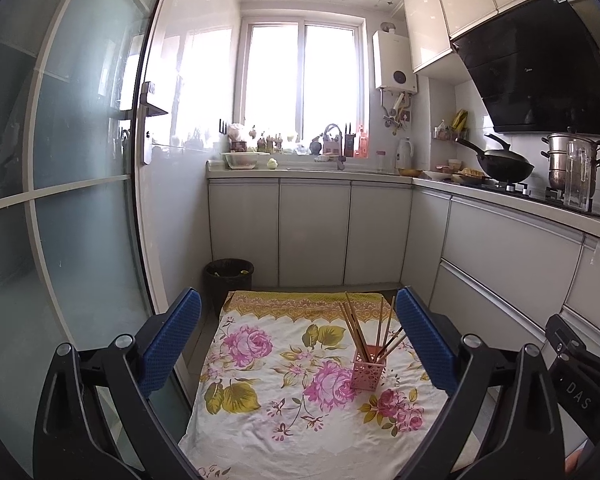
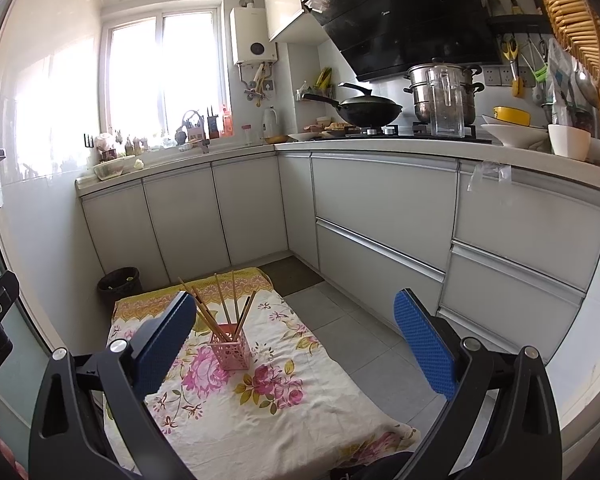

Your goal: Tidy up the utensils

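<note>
Two pairs of blue-padded tongs, left (image 1: 298, 340) and right (image 2: 294, 338), hang spread wide and empty above the floral-cloth bench (image 1: 260, 432). Its pink perforated plastic holder (image 1: 367, 371) already carries the wooden chopsticks (image 1: 370, 330); approach gently to avoid tipping.

A home kitchen, small and L-shaped. Pale cabinets (image 2: 256, 208) below a white counter (image 2: 380, 146), a black wok (image 2: 370, 112) on the gas hob, a steel steamer pot (image 2: 444, 90) right beside it. Slanted black range hood (image 2: 400, 12) above. White water heater (image 1: 396, 60) on the wall next to a bright window (image 1: 304, 84). Bowls (image 2: 514, 134) stacked near the hob, scissors (image 2: 512, 52) on a rail, a dark bin (image 1: 229, 276) in the corner.
</note>
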Action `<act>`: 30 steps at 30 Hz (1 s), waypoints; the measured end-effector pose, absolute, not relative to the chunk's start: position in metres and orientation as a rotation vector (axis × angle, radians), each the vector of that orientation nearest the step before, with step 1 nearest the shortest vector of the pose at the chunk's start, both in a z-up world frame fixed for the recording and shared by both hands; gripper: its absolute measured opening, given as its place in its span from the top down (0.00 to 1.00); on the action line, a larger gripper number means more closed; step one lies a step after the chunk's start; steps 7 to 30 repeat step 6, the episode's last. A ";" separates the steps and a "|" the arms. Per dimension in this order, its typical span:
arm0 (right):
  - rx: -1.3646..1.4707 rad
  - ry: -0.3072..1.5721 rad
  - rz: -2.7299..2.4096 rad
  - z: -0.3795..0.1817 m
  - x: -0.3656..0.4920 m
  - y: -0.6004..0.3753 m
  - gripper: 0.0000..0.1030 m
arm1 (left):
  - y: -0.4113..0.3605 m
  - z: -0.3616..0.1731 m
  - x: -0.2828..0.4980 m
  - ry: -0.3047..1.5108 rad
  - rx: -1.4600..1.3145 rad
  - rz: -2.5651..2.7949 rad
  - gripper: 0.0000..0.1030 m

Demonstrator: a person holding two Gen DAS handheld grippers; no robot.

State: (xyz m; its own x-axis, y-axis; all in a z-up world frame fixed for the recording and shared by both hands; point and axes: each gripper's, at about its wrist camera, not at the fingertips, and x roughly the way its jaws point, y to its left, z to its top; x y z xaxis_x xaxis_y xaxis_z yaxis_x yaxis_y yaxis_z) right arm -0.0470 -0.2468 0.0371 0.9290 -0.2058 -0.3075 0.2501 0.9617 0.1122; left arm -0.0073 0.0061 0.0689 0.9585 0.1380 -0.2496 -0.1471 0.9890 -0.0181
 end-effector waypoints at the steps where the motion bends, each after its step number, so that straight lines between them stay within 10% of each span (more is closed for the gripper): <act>1: 0.152 0.298 -0.235 0.037 -0.047 -0.247 0.06 | 0.008 0.068 -0.005 0.267 -0.043 0.143 0.07; 30: 0.162 0.296 -0.234 0.037 -0.047 -0.248 0.06 | 0.009 0.062 0.001 0.321 -0.050 0.150 0.07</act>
